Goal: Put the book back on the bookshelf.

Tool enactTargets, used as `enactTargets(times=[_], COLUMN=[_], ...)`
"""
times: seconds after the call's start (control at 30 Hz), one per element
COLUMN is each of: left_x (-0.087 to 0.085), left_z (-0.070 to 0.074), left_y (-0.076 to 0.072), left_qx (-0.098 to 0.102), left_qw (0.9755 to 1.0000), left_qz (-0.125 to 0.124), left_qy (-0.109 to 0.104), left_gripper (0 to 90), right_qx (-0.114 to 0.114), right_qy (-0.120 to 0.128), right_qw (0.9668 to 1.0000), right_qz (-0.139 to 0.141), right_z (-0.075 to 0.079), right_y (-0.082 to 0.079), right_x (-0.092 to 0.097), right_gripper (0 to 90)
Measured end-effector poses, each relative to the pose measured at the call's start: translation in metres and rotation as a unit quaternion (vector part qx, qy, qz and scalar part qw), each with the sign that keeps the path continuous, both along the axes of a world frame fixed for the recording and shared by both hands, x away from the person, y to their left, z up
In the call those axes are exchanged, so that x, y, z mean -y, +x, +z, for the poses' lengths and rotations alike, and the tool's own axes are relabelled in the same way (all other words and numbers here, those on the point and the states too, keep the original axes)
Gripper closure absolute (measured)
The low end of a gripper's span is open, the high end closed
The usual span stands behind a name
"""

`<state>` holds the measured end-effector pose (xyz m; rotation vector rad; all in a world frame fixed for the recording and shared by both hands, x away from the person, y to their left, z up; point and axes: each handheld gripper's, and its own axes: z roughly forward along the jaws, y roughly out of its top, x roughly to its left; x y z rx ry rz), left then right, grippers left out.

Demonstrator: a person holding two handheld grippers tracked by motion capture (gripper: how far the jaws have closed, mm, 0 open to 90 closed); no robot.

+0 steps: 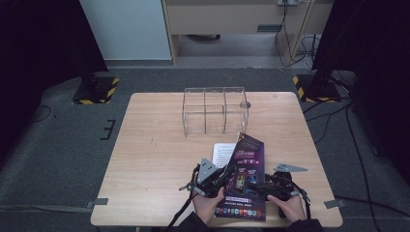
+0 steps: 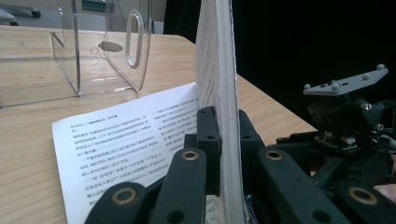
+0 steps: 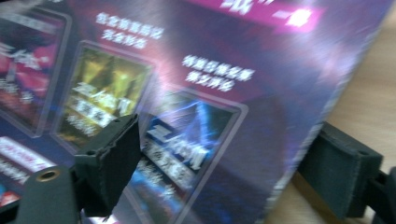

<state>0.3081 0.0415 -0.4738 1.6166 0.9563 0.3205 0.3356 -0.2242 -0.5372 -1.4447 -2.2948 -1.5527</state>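
Down at the near edge of the wooden bench (image 1: 154, 145) we see a book with a dark purple cover (image 1: 246, 176), opened so that one white printed page (image 2: 126, 149) lies flat on the bench to its left. The left hand-held gripper (image 1: 210, 179) sits just left of the book; in the left gripper view its two black jaws are closed onto the white edge of the book's upright block of pages (image 2: 219, 93), one jaw on each side. The right hand-held gripper (image 1: 283, 186) is at the book's right edge. In the right gripper view its jaws stand wide apart, one over the glossy cover (image 3: 187, 93), the other past the cover's edge over bare wood; we cannot tell whether either touches it. Farther off, near the middle of the bench, stands a clear plastic box (image 1: 215, 113) with dividers inside.
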Motion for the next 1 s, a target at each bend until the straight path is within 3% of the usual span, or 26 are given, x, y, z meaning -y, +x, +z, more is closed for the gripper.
enactTargets(times=[0.13, 0.17, 0.33, 0.37, 0.47, 0.7, 0.8, 1.0], left_x=[0.0, -0.001, -0.002, -0.003, -0.005, -0.008, -0.009, -0.015], left_z=[-0.001, -0.001, -0.001, 0.0, 0.0, -0.003, -0.003, -0.004], left_y=[0.0, 0.0, 0.0, 0.0, 0.0, 0.002, 0.003, 0.007], left_qx=[0.0, -0.001, 0.0, 0.002, 0.001, -0.006, -0.007, -0.014], left_qw=[1.0, 1.0, 1.0, 1.0, 1.0, 0.9999, 0.9999, 0.9998], left_qz=[0.0, 0.0, 0.001, 0.002, 0.004, 0.008, 0.007, 0.01], left_qy=[0.0, -0.002, -0.008, -0.008, -0.007, -0.009, -0.01, -0.007], left_gripper=[84.5, 84.5, 84.5, 84.5, 84.5, 84.4, 84.4, 83.9], right_qx=[-0.008, -0.018, -0.02, -0.022, -0.027, -0.066, -0.068, -0.049], right_qy=[0.002, 0.007, 0.003, -0.004, -0.007, 0.056, 0.062, 0.072], right_qw=[1.0, 0.9998, 0.9997, 0.9994, 0.9991, 0.9955, 0.995, 0.9951], right_qz=[0.004, -0.002, -0.016, -0.028, -0.03, -0.038, -0.037, -0.047], right_z=[-0.001, 0.001, 0.004, 0.008, 0.011, 0.018, 0.019, 0.028], right_y=[0.0, -0.001, -0.002, -0.003, -0.003, -0.005, -0.006, -0.009], right_x=[-0.002, -0.001, 0.002, 0.0, 0.0, 0.01, 0.011, 0.014], right_gripper=[19.4, 24.6, 33.7, 40.5, 49.5, 73.4, 74.9, 80.5])
